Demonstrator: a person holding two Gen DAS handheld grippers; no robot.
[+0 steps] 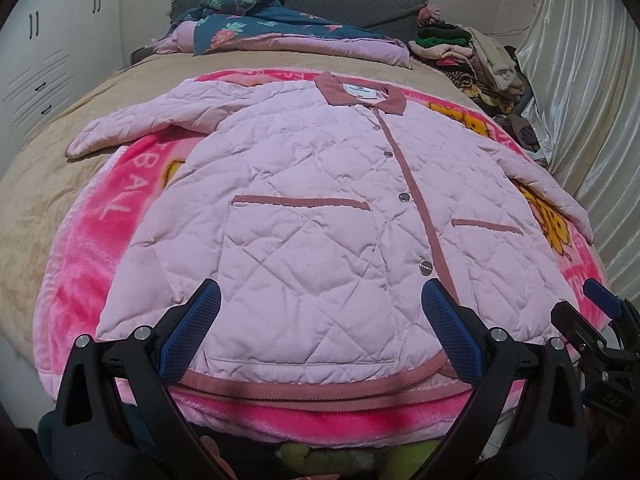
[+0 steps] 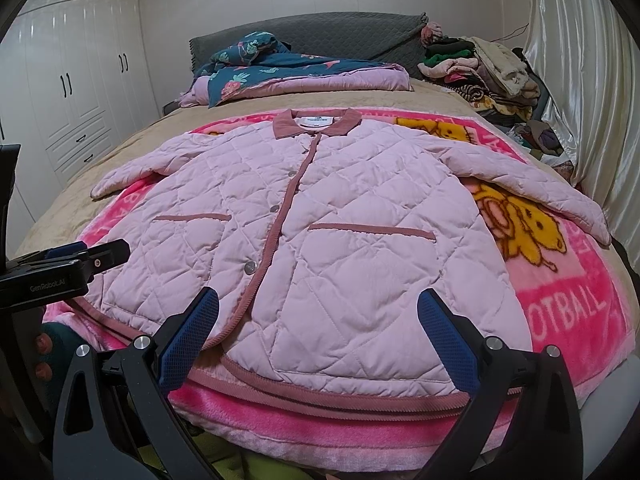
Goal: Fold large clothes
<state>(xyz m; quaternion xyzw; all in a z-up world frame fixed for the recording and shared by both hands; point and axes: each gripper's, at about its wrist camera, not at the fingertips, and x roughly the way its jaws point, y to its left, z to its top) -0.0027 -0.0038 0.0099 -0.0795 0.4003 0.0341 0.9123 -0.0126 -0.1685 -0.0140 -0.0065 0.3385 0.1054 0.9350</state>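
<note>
A pale pink quilted jacket [image 1: 320, 208] [image 2: 320, 240] with a dusty-rose collar, placket and pocket trims lies flat, front up and buttoned, on a bright pink cartoon blanket [image 1: 92, 248] [image 2: 568, 304]. Both sleeves are spread outwards. My left gripper [image 1: 320, 296] hovers open over the hem's left half, with nothing between its blue pads. My right gripper [image 2: 318, 300] hangs open above the hem's right half, also empty. The right gripper [image 1: 600, 300] shows at the right edge of the left wrist view, and the left gripper [image 2: 88, 254] shows at the left edge of the right wrist view.
The blanket covers a tan bedspread [image 1: 36, 208]. A folded teal floral quilt [image 1: 256, 20] lies by the grey headboard [image 2: 340, 36]. A heap of mixed clothes [image 2: 488, 72] sits at the far right, beside a satin curtain [image 2: 580, 80]. White wardrobes [image 2: 80, 80] stand on the left.
</note>
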